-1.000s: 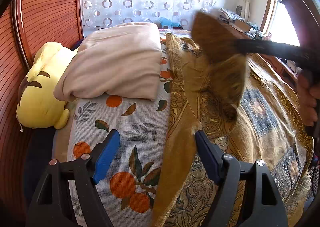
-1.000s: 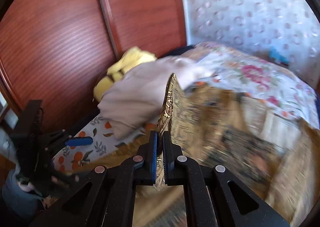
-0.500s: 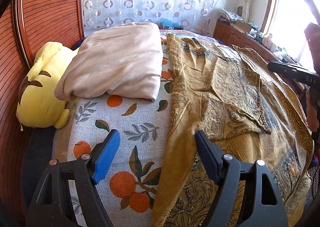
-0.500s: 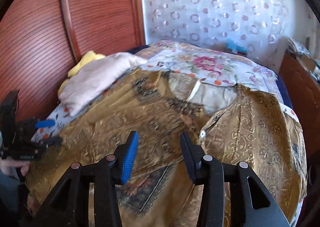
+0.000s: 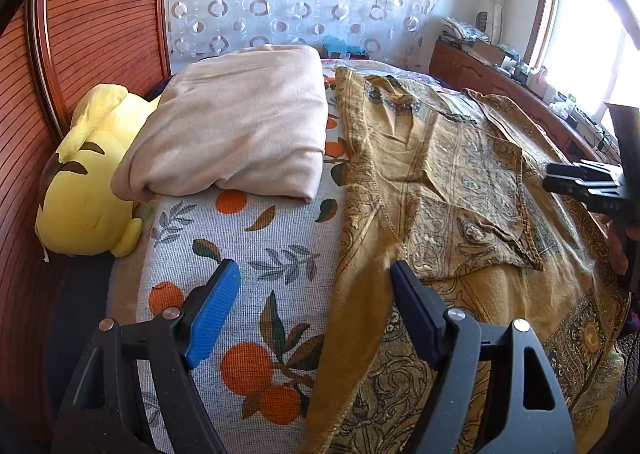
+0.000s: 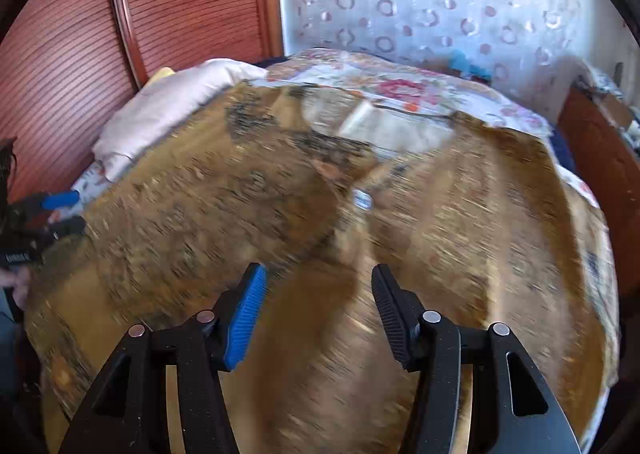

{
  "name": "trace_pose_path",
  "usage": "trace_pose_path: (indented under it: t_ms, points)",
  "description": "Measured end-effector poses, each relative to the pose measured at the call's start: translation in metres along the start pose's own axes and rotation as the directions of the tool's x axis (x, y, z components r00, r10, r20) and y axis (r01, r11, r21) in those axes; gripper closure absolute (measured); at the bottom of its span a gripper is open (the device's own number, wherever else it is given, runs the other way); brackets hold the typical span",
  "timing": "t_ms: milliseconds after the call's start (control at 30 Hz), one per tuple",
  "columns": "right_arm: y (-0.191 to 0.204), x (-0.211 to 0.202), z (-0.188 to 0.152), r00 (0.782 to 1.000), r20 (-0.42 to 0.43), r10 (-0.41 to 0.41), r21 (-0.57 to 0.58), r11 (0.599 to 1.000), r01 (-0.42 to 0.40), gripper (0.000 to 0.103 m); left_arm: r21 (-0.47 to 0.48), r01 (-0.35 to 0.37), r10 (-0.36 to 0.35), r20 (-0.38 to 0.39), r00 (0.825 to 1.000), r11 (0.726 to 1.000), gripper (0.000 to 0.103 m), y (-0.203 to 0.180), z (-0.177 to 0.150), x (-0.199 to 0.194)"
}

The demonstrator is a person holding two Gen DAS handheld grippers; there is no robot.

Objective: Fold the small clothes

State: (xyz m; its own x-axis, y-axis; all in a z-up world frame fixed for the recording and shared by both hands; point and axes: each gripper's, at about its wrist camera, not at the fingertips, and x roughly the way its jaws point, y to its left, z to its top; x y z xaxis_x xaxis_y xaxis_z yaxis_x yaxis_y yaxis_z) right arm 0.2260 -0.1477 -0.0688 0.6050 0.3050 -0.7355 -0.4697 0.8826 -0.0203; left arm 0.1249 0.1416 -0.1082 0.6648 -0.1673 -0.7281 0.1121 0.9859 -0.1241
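Note:
A gold patterned garment (image 5: 460, 190) lies spread on the bed, one sleeve folded across its chest. It fills the right wrist view (image 6: 320, 238), blurred by motion. My left gripper (image 5: 316, 290) is open and empty, hovering over the garment's left edge and the bedsheet. My right gripper (image 6: 318, 290) is open and empty, just above the garment's middle. It also shows at the right edge of the left wrist view (image 5: 580, 182). The left gripper shows at the left edge of the right wrist view (image 6: 56, 210).
A folded beige blanket (image 5: 240, 134) and a yellow plush toy (image 5: 84, 182) lie at the bed's head. The orange-print sheet (image 5: 248, 238) is bare beside the garment. A wooden headboard (image 5: 100, 22) stands at left. A wooden cabinet (image 5: 500, 82) runs along the right.
My right gripper let go of the sleeve it held up, opened, and moved over the garment's middle. The sleeve now lies folded on the garment. The left gripper has stayed still.

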Motion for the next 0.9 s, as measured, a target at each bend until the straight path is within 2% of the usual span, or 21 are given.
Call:
trace_pose_path:
  t_ms: [233,367,467,533,600,667,733,833,900]
  points:
    - [-0.053,-0.038,-0.039,0.997,-0.016,-0.077,0.050,0.996,0.078,0.044,0.006,-0.010,0.010,-0.004,1.000,1.000,0.025,0.000,0.000,0.001]
    - [-0.079,-0.045,-0.056,0.992,-0.063,-0.111,0.097,0.988,0.116,0.033,0.018,-0.021,0.021,-0.009,1.000,1.000,0.025,-0.002,0.000,0.001]
    - [-0.087,-0.049,-0.061,0.995,-0.053,-0.087,0.119,0.989,0.093,0.030,0.039,-0.042,0.042,-0.017,0.999,0.998,0.025,-0.006,0.001,0.003]
    - [-0.082,-0.050,-0.062,0.993,-0.056,-0.107,0.100,0.989,0.113,0.029,0.042,-0.046,0.047,-0.024,0.999,0.998,0.025,-0.007,0.002,0.003]
    - [-0.078,-0.052,-0.066,0.989,-0.026,-0.149,0.069,0.986,0.150,0.023,0.036,-0.060,0.060,-0.015,0.998,0.998,0.025,-0.008,0.004,-0.003]
    - [-0.086,-0.052,-0.069,0.991,-0.020,-0.134,0.104,0.985,0.136,0.019,0.032,-0.062,0.062,0.010,0.998,0.998,0.025,-0.016,0.009,-0.013]
    - [-0.091,-0.053,-0.071,0.994,-0.016,-0.109,0.131,0.985,0.110,0.019,0.047,-0.040,0.038,0.038,0.999,0.998,0.025,-0.032,0.017,-0.022]
    - [-0.085,-0.051,-0.070,0.990,-0.023,-0.137,0.110,0.984,0.138,0.018,0.101,0.004,-0.011,0.074,0.997,0.995,0.025,-0.064,0.031,-0.030]
    - [-0.087,-0.051,-0.070,0.992,-0.023,-0.126,0.119,0.985,0.128,0.017,0.136,0.044,-0.057,0.090,0.994,0.990,0.025,-0.089,0.040,-0.028]
